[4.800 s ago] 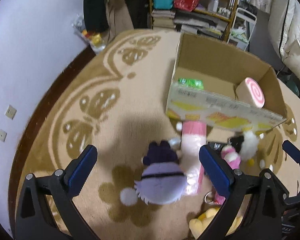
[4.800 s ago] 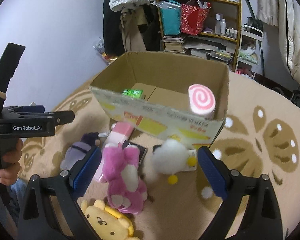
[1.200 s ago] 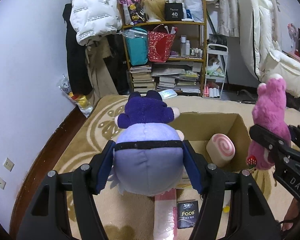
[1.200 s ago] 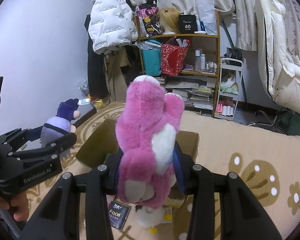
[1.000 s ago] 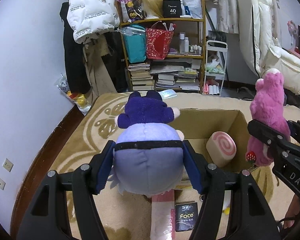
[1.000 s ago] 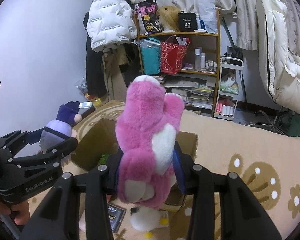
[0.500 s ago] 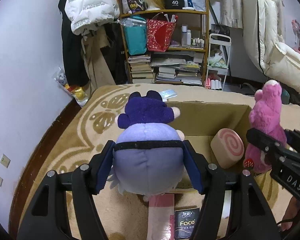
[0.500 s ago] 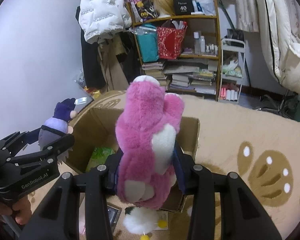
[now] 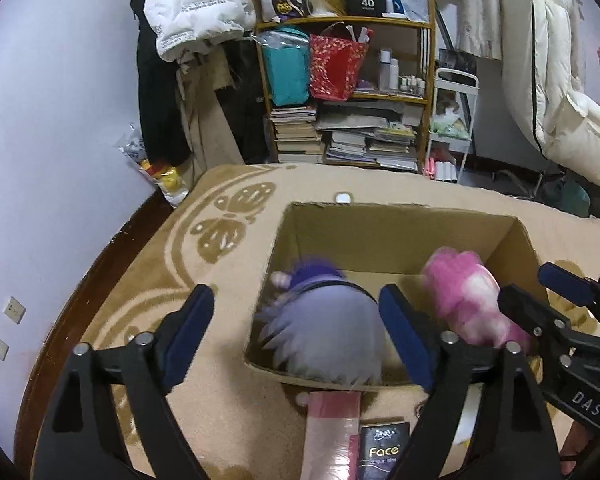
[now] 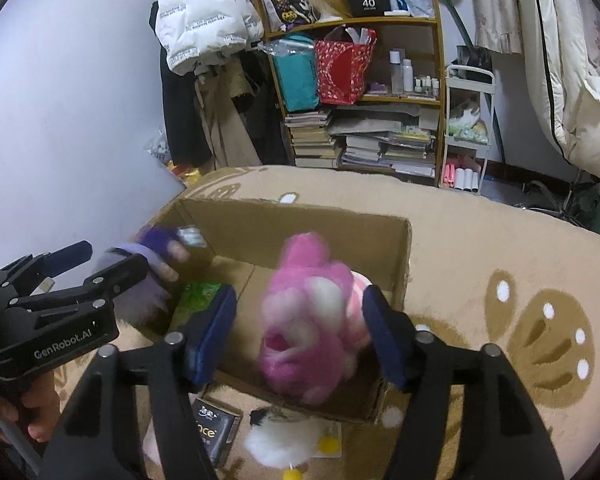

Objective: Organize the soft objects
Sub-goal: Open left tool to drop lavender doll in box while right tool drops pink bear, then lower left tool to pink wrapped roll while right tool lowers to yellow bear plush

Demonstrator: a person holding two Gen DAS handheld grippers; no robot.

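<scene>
My left gripper (image 9: 298, 328) is open above the near left of the cardboard box (image 9: 400, 220). The purple plush (image 9: 324, 332) is blurred and falling free between its fingers into the box. My right gripper (image 10: 300, 330) is open above the box (image 10: 300, 216) too. The pink plush (image 10: 312, 320) is blurred and dropping between its fingers; it also shows in the left wrist view (image 9: 468, 300). A green packet (image 10: 198, 298) lies on the box floor. The purple plush (image 10: 148, 276) and the left gripper (image 10: 88, 270) show at the left of the right wrist view.
On the beige rug (image 9: 220, 380) in front of the box lie a pink pack (image 9: 332, 432), a black "Face" pack (image 9: 384, 448) and a white fluffy plush (image 10: 280, 444). A cluttered bookshelf (image 9: 348, 92) and hanging coats (image 9: 196, 20) stand behind the box.
Both grippers have opened over the box. The purple and pink plush toys have left the fingers and are falling into it.
</scene>
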